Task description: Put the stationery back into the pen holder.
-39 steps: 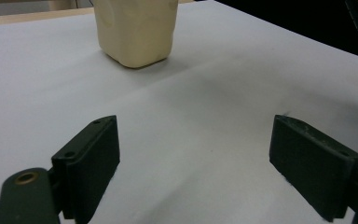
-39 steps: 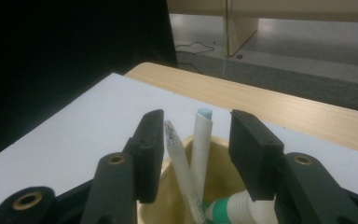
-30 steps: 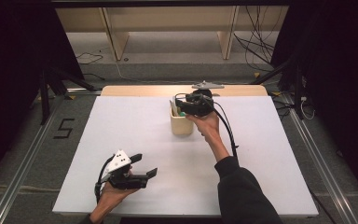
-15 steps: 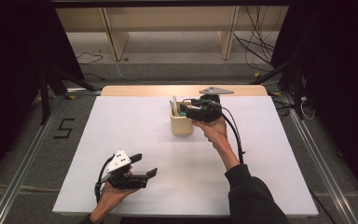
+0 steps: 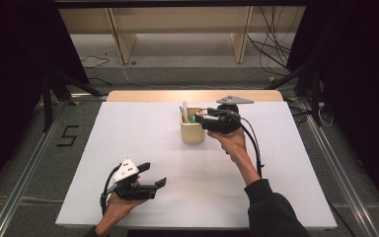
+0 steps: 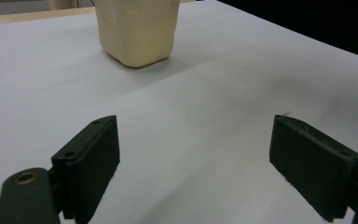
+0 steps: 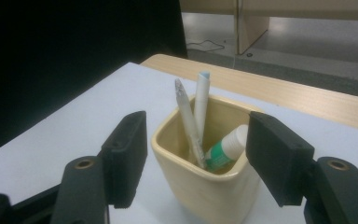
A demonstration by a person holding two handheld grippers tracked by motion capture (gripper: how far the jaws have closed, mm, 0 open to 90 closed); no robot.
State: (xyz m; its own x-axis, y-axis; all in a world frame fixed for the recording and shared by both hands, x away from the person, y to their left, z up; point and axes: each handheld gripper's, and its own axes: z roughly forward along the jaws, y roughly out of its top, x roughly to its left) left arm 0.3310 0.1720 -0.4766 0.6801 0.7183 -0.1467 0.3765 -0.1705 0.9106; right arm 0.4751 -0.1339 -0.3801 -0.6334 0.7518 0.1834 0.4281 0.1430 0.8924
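From where I stand, the person's right gripper (image 5: 203,118) is held up at the cream-coloured cup (image 5: 192,130), which sits on the white table (image 5: 128,133) a little beyond the middle, toward the far wooden edge. In the right gripper view the two black jaws are spread wide, one on each side of the cup (image 7: 205,172), and they look to be just in front of it rather than pressing its walls (I cannot tell whether either pad is actually touching). Nothing is pinched between them. Inside the cup lean two pale sticks: a thin whitish pen (image 7: 187,122) with a pointed top and, just behind it, a white tube-like marker (image 7: 200,102) with a bluish tip; both stand tilted against one another, rising above the rim. Lower down, resting slantwise in the cup toward the right jaw, lies a small bottle with a green label and a white cap (image 7: 224,148). In the high view the grey three-cornered plate (image 5: 234,100) rides on top of that gripper, and the cable (image 5: 252,143) trails back along the forearm to a dark sleeve (image 5: 271,212). The left gripper (image 5: 153,175) is well apart from all this, held low at the near left part of the table, jaws likewise spread with only bare tabletop between them; its own view looks along the white surface to the cup (image 6: 137,30) farther off.
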